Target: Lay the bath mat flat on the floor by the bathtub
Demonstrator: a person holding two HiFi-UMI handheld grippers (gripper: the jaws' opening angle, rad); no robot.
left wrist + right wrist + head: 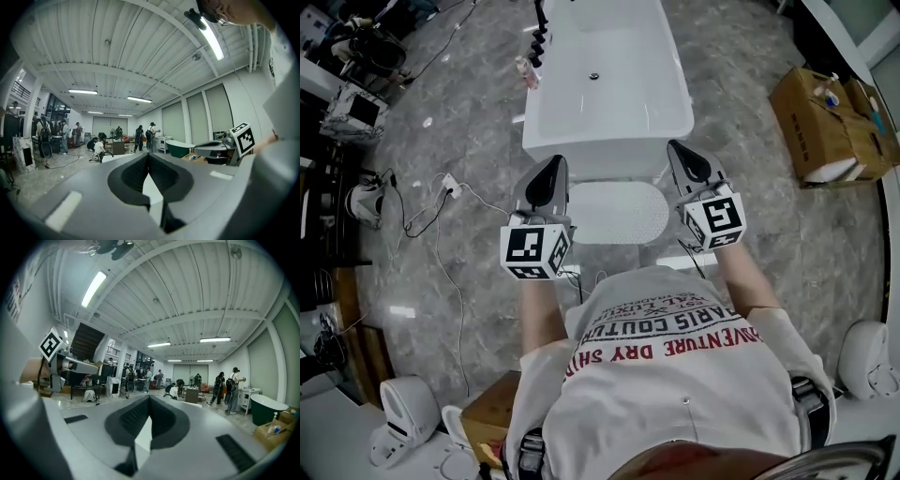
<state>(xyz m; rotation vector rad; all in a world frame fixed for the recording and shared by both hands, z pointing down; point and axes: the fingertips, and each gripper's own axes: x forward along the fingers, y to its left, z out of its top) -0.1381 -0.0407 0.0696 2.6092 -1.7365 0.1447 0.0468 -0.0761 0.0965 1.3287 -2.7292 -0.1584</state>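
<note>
Bath mat (617, 212) was seen flat on the floor (459, 131), just beside the bathtub (609, 112) end, below and between both sets of fingers, untouched. Left gripper (553, 167) and right gripper (678, 150) were closed, nothing gripped. Both were held level, aimed forward across the room, forearms extended.

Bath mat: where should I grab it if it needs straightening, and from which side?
Pinch the near rounded edge of the bath mat, coming from your side. It lies flat with its far edge up by the bathtub, so only the near rim looks free.
</note>
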